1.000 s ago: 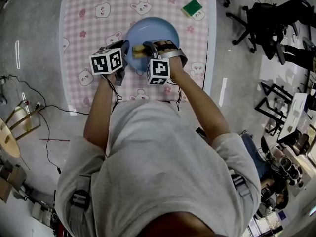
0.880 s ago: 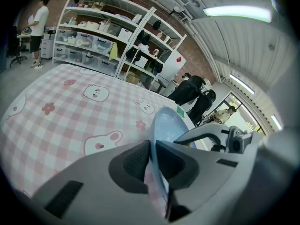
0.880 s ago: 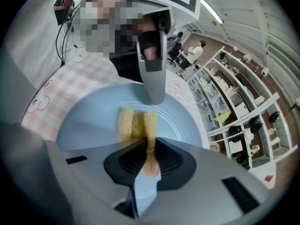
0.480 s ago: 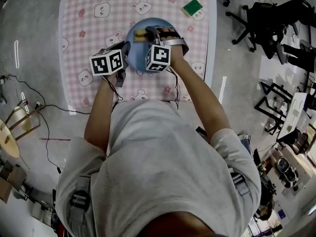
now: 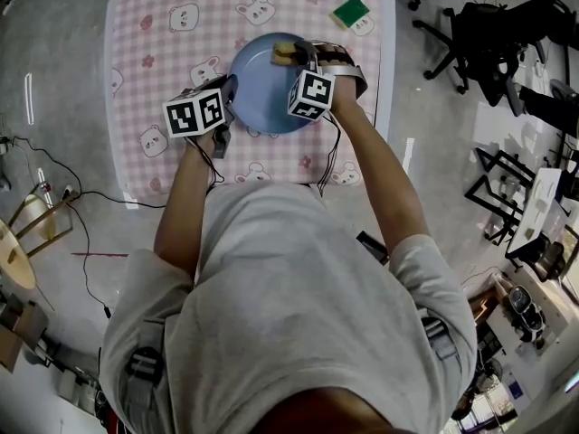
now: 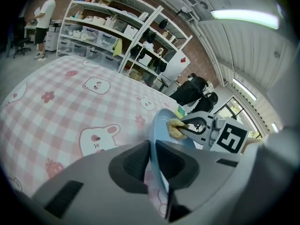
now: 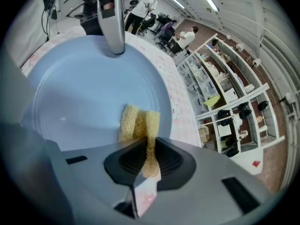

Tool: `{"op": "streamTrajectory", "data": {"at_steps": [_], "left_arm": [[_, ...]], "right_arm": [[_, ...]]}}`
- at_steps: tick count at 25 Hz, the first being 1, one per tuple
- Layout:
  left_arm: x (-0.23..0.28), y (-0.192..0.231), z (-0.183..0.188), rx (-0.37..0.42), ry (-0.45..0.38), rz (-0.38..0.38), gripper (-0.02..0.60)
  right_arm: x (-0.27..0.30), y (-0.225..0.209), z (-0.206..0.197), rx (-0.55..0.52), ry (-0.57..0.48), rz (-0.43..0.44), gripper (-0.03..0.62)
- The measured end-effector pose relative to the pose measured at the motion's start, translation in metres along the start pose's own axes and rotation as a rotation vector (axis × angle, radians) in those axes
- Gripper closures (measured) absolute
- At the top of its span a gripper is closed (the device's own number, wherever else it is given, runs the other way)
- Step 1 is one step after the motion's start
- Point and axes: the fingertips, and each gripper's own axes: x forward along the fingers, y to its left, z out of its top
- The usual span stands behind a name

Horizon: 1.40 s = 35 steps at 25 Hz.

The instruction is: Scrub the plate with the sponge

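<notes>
My left gripper (image 6: 152,161) was pinched on the near rim of the single blue plate (image 5: 258,93), which sat in the middle of the pink checked tablecloth (image 5: 154,52). I judged the plate stiff, smooth and probably slippery, so the rim seemed the right place to hold it. My right gripper (image 7: 149,161) squeezed the yellow sponge (image 7: 136,123), soft and light, against the plate's far side. I counted two sponges: the green sponge (image 5: 351,13) lay well apart, near the table corner.
</notes>
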Motion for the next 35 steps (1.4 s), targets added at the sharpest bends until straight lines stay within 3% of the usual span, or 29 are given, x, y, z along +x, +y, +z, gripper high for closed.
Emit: {"op": "streamTrajectory", "data": {"at_steps": [5, 14, 35], "left_arm": [[0.006, 0.001, -0.004, 0.009, 0.023, 0.019, 0.535], [0.009, -0.003, -0.008, 0.018, 0.046, 0.020, 0.540], [0.013, -0.002, -0.006, -0.032, 0.034, -0.001, 0.535]], "right_arm": [[-0.007, 0.020, -0.017, 0.001, 0.043, 0.086, 0.540], [-0.040, 0.066, -0.030, -0.010, 0.014, 0.216, 0.540], [-0.081, 0.138, 0.015, -0.180, -0.122, 0.391, 0.540]]}}
